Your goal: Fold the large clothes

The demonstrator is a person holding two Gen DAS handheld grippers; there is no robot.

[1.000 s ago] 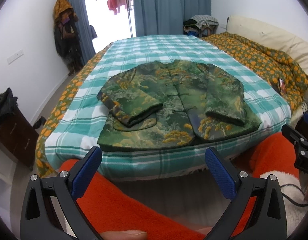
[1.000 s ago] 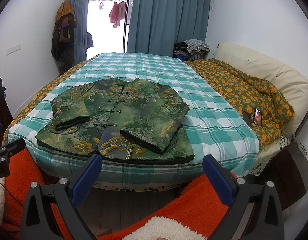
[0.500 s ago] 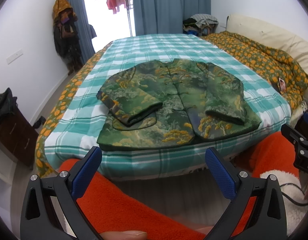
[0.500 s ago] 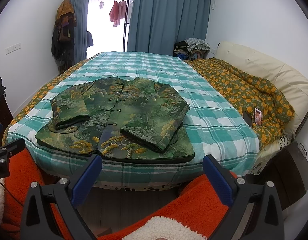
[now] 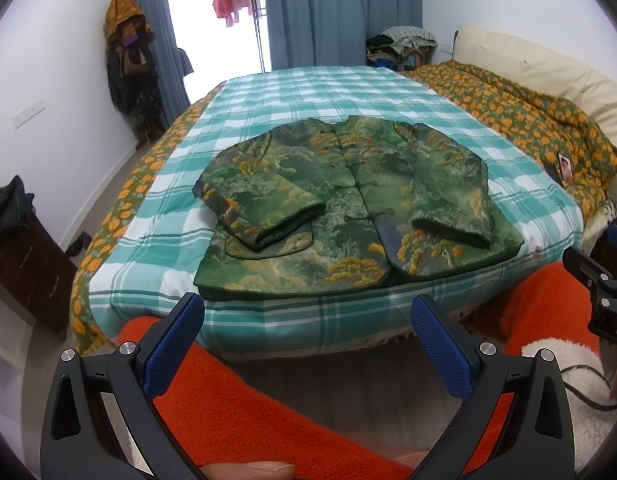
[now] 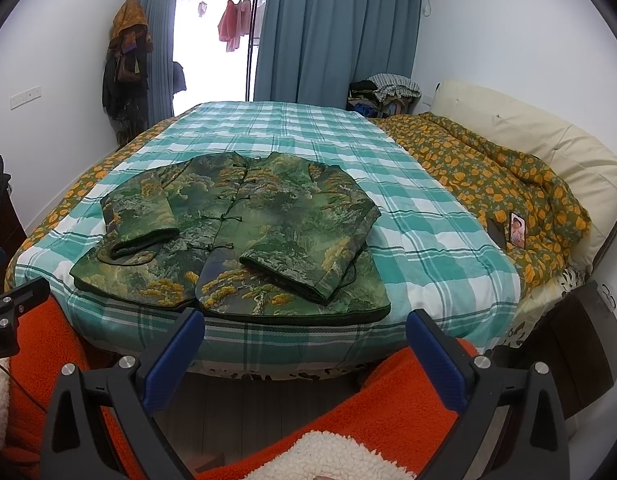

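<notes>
A green jacket with yellow tree patterns (image 5: 348, 208) lies flat on the checked bedspread (image 5: 340, 92), front up, both sleeves folded in over the body. It also shows in the right wrist view (image 6: 244, 232). Its hem lies at the near edge of the bed. My left gripper (image 5: 308, 340) is open and empty, held off the bed short of the hem. My right gripper (image 6: 304, 344) is open and empty, also short of the hem. Each gripper's body shows at the edge of the other's view.
An orange-flowered quilt (image 6: 500, 176) and cream headboard (image 6: 548, 140) lie to the right, with a phone (image 6: 517, 229) on the quilt. A dark cabinet (image 5: 24, 256) stands at left. Orange sleeves (image 6: 368, 400) fill the foreground. Coats hang by the blue curtains (image 6: 336, 32).
Both grippers have drifted very slightly; the jacket sits a touch lower in the views. Both stay open and the jacket has not moved on the bed.
</notes>
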